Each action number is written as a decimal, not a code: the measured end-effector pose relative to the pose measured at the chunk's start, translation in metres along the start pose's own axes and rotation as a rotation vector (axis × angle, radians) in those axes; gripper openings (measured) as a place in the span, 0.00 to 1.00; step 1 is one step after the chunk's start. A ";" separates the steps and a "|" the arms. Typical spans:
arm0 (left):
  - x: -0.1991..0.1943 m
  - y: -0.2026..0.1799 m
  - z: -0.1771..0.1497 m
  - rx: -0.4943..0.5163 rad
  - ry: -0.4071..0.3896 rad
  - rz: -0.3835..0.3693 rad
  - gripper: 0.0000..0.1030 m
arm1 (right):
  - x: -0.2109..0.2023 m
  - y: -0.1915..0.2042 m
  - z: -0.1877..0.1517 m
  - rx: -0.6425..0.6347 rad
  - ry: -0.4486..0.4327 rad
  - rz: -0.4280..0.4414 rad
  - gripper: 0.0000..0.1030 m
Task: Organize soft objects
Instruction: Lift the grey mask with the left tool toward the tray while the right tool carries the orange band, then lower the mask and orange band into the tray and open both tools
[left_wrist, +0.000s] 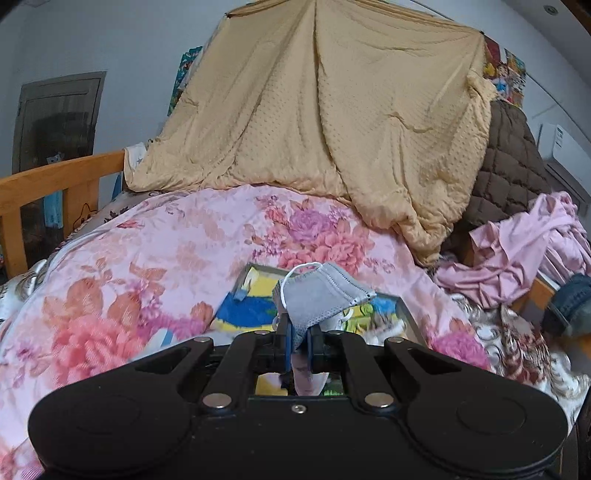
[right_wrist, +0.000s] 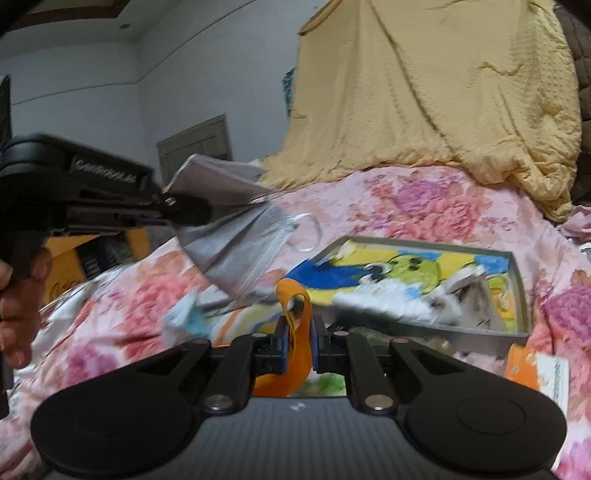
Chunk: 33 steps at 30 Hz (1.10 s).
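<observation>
My left gripper (left_wrist: 298, 338) is shut on a grey face mask (left_wrist: 319, 295) with white ear loops and holds it above a shallow grey tray (left_wrist: 404, 310) with a cartoon-print lining. The right wrist view shows that gripper (right_wrist: 192, 214) at the left with the mask (right_wrist: 236, 243) hanging from it. My right gripper (right_wrist: 297, 341) is shut on an orange soft strip (right_wrist: 295, 332), near the tray's (right_wrist: 517, 284) front edge. White and grey soft items (right_wrist: 424, 302) lie in the tray.
The tray rests on a pink floral quilt (left_wrist: 166, 258). A tan blanket (left_wrist: 332, 110) hangs behind. A brown quilted coat (left_wrist: 513, 173) and pink clothes (left_wrist: 524, 251) pile at the right. A wooden bed rail (left_wrist: 55, 184) stands at the left. An orange packet (right_wrist: 535, 369) lies by the tray.
</observation>
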<state>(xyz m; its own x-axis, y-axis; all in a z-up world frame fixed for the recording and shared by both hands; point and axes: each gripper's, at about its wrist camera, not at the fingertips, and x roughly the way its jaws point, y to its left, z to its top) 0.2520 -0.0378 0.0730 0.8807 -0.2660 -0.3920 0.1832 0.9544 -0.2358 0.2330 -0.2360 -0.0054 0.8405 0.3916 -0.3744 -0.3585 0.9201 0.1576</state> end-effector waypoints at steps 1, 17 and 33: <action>0.006 0.000 0.002 0.003 -0.001 0.004 0.07 | 0.006 -0.008 0.003 0.012 -0.004 -0.011 0.12; 0.139 -0.023 0.006 0.029 0.043 0.020 0.07 | 0.074 -0.143 0.027 0.262 -0.100 -0.155 0.12; 0.219 -0.037 -0.011 -0.110 0.134 0.043 0.10 | 0.114 -0.165 0.032 0.288 -0.078 -0.149 0.12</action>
<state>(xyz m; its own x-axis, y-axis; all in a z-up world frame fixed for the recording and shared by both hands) 0.4328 -0.1330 -0.0140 0.8192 -0.2477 -0.5172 0.0910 0.9466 -0.3093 0.4004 -0.3432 -0.0448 0.9076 0.2418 -0.3433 -0.1094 0.9255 0.3626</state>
